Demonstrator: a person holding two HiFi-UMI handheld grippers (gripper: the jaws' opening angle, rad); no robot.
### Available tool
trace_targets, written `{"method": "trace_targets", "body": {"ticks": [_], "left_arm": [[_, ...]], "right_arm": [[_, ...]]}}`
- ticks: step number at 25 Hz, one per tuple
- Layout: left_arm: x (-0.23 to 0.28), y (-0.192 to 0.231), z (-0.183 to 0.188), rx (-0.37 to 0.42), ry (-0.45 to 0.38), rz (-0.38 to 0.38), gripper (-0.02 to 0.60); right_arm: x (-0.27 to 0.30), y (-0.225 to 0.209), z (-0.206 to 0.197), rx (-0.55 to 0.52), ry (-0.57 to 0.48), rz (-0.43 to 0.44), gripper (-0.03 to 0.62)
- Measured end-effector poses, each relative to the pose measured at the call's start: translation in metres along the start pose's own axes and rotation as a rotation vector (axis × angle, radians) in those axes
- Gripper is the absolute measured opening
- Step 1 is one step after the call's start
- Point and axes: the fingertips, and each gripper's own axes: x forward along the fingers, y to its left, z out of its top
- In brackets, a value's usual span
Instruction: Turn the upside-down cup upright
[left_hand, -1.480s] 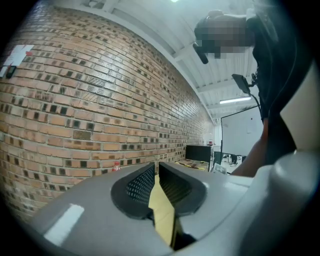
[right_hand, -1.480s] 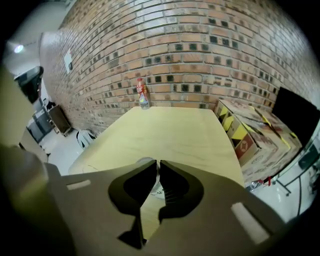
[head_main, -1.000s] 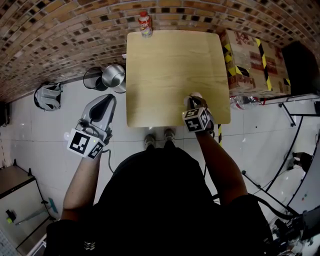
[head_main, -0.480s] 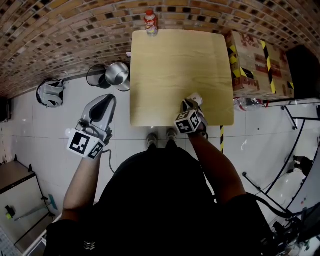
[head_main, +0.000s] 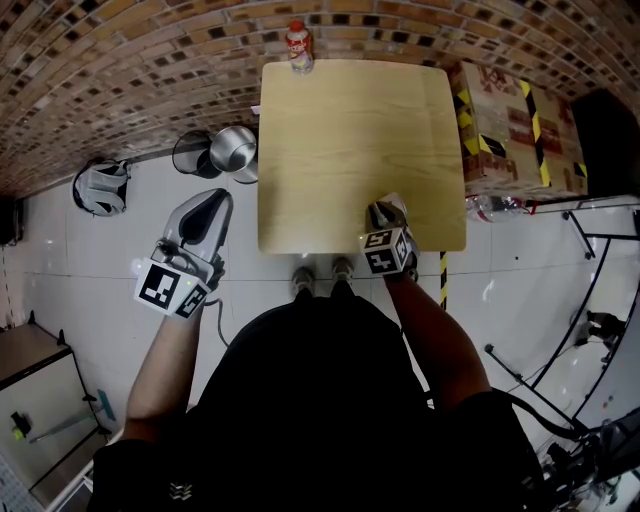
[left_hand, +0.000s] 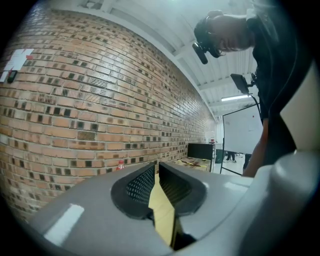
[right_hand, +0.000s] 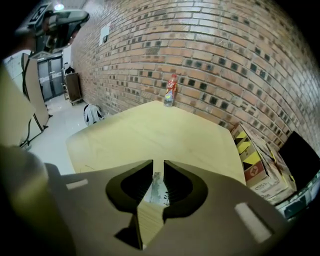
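The pale printed cup (right_hand: 157, 192) sits at the near right edge of the square light wooden table (head_main: 350, 130). It is in the narrow gap of the right gripper (head_main: 385, 210), whose jaws are opening around it. Off the table's left side, the left gripper (head_main: 212, 200) hangs over the white floor (head_main: 90, 290), its jaws a thin slit apart and empty.

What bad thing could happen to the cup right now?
1. The right hand-held gripper's jaws are opening with the cup between them. A nudge as the gripper pulls away might tip the cup over.
2. The cup is near the table's front edge, so if it tips and rolls it could drop onto the floor.
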Motion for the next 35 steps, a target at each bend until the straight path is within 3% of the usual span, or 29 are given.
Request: {"method": "trace_targets", "body": {"ticks": [6, 12, 16, 18, 23, 29, 32, 35], "left_arm": [[0.009, -0.008, 0.002, 0.002, -0.012, -0.018, 0.026], [0.014, -0.014, 0.003, 0.004, -0.009, -0.025, 0.026], [0.014, -0.013, 0.005, 0.01, -0.005, -0.021, 0.026], [0.013, -0.011, 0.006, 0.012, -0.005, -0.016, 0.026], [0.015, -0.011, 0.006, 0.014, -0.004, -0.022, 0.026], [0.017, -0.012, 0.006, 0.01, -0.016, -0.036, 0.028], [0.018, -0.014, 0.006, 0.007, -0.022, -0.044, 0.026], [0.017, -0.014, 0.005, 0.002, -0.027, -0.048, 0.026]], "right_arm": [[-0.013, -0.063, -0.004, 0.204, -0.013, 0.012, 0.147], [0.004, -0.067, -0.026, 0.453, 0.074, 0.229, 0.147], [0.011, -0.06, -0.026, 0.527, 0.076, 0.276, 0.118], [0.01, -0.059, -0.022, 0.495, 0.063, 0.257, 0.079], [0.005, -0.058, -0.01, 0.347, 0.046, 0.184, 0.066], [-0.011, -0.051, 0.007, -0.087, 0.092, 0.029, 0.011], [-0.014, -0.039, 0.006, -0.222, 0.136, 0.029, 0.011], [-0.016, -0.027, 0.006, -0.262, 0.181, 0.066, 0.011]]}}
